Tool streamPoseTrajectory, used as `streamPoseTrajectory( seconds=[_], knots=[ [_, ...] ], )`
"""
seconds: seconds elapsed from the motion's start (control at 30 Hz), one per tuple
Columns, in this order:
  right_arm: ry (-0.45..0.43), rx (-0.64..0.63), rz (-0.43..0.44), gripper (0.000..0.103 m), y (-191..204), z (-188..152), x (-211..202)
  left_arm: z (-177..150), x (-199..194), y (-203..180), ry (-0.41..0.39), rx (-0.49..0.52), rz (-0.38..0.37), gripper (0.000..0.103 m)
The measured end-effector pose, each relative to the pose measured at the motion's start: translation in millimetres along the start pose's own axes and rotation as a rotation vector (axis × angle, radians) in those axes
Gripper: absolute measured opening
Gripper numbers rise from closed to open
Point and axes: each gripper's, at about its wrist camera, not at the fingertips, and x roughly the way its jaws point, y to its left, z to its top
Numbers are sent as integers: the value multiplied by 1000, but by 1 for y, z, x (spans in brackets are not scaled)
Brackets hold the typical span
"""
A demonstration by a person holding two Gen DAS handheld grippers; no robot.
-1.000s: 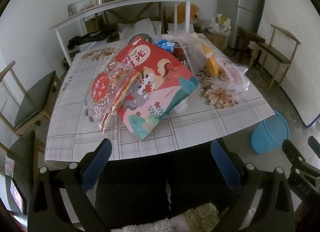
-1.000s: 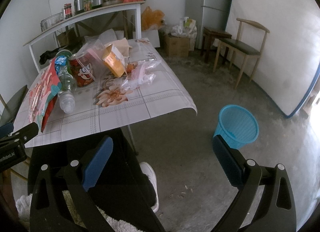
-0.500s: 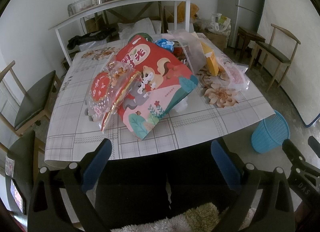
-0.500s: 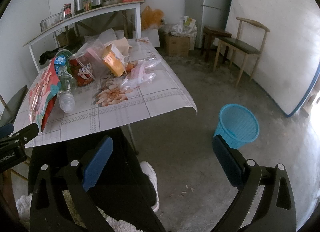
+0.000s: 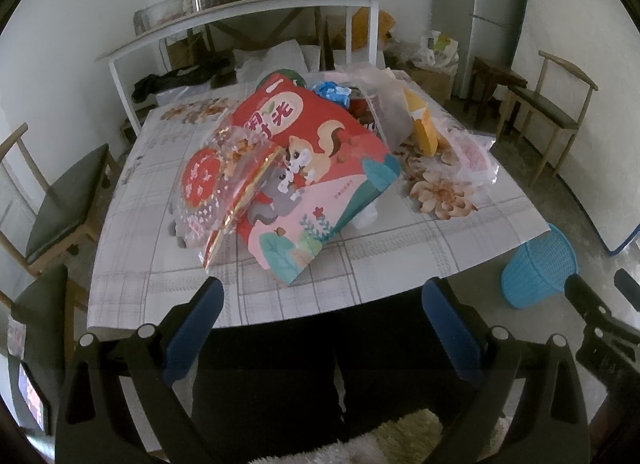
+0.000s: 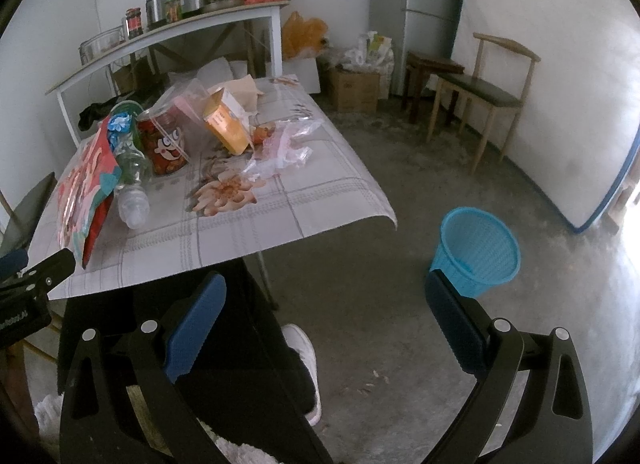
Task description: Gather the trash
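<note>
Trash lies heaped on the checked table (image 5: 168, 264): a big red squirrel-print bag (image 5: 316, 168), a clear red snack wrapper (image 5: 216, 184), an orange carton (image 5: 422, 128), clear plastic bags (image 5: 472, 156). The right wrist view also shows an empty plastic bottle (image 6: 130, 172), a red snack canister (image 6: 162, 144), the orange carton (image 6: 226, 126) and plastic bags (image 6: 284, 144). A blue wastebasket (image 6: 478, 250) stands on the floor right of the table (image 6: 320, 200); it appears as the wastebasket (image 5: 538, 270) in the left view. My left gripper (image 5: 322, 310) is open, below the table's near edge. My right gripper (image 6: 324, 306) is open over the floor, holding nothing.
A person's dark-trousered legs (image 5: 320, 364) and white shoe (image 6: 306, 356) are under the grippers. Chairs stand left of the table (image 5: 64, 208) and at the right wall (image 6: 476, 88). A white shelf (image 5: 248, 12) with pots and jars runs behind; boxes and a fridge (image 6: 424, 4) stand at the back.
</note>
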Motion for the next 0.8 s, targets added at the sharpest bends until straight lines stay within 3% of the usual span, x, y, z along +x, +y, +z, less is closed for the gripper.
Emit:
streamPoseTrajectory(
  seconds=[0.27, 0.4, 0.5, 0.67, 0.8],
  knots=[
    [-1, -4, 85, 95, 15, 13, 11, 7, -4, 40, -90, -20, -19, 97],
    [-6, 6, 223, 95, 28, 30, 16, 8, 2, 72, -139, -46, -35, 97],
    [-1, 19, 351, 95, 39, 46, 20, 8, 9, 84, -177, -12, -90, 97],
    [25, 6, 567, 95, 67, 73, 29, 11, 23, 84, -222, 54, -40, 97],
    [59, -24, 659, 92, 90, 89, 38, 9, 40, 63, -250, 243, 82, 97]
  ],
)
